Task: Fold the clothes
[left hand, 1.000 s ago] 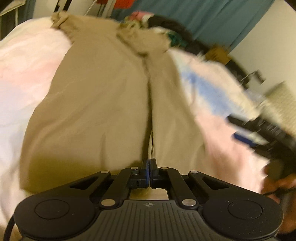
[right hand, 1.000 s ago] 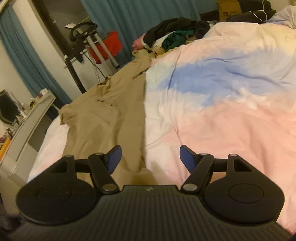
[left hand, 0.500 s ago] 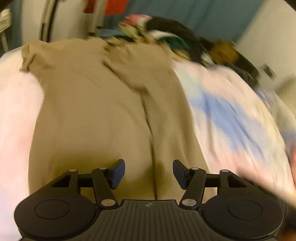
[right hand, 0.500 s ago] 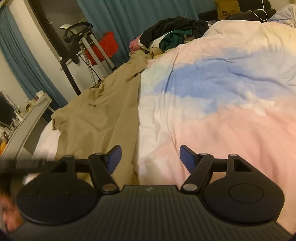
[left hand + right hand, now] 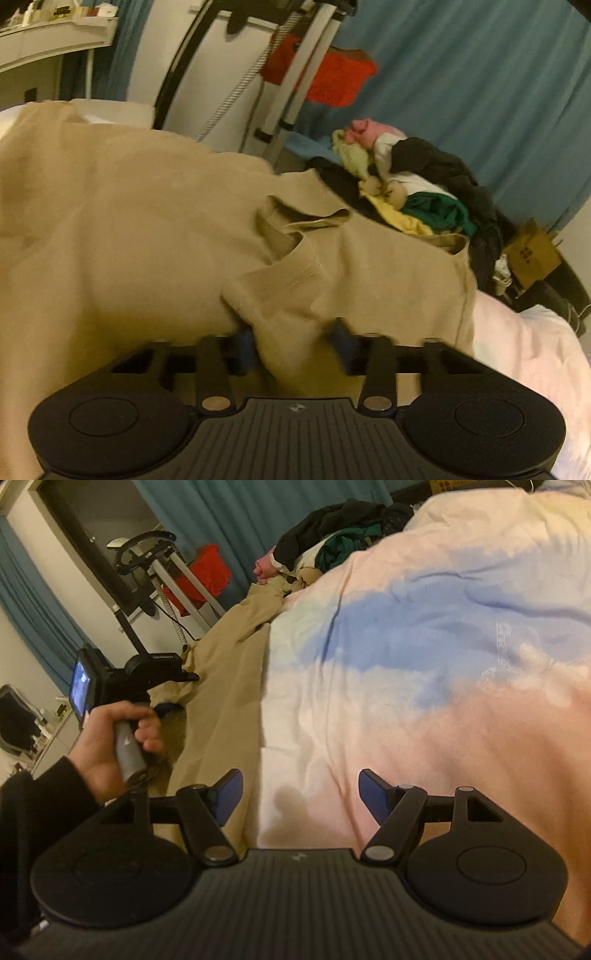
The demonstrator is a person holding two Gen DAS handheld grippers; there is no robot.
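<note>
A tan garment (image 5: 129, 221) lies spread along the bed's left side, its neck opening and a folded hem just ahead of my left gripper (image 5: 293, 345). That gripper's jaws are closing around a bunched tan fold; the pads still stand apart on either side of it. In the right wrist view a hand holds the left gripper (image 5: 181, 692) low over the tan garment (image 5: 229, 672). My right gripper (image 5: 301, 794) hangs open over the duvet (image 5: 443, 627) beside the garment's right edge, with nothing between its fingers.
A pile of mixed clothes (image 5: 424, 184) sits at the far end of the bed, also seen as the clothes pile (image 5: 332, 535). An exercise bike (image 5: 155, 554) with a red cloth (image 5: 332, 77) stands beyond the bed. A cardboard box (image 5: 532, 254) and a desk (image 5: 48, 40) flank it.
The left gripper let go of the tan edge, opened, and swept along the garment to its neck end, where a fold now sits between its jaws. The right gripper sank slightly, still open.
</note>
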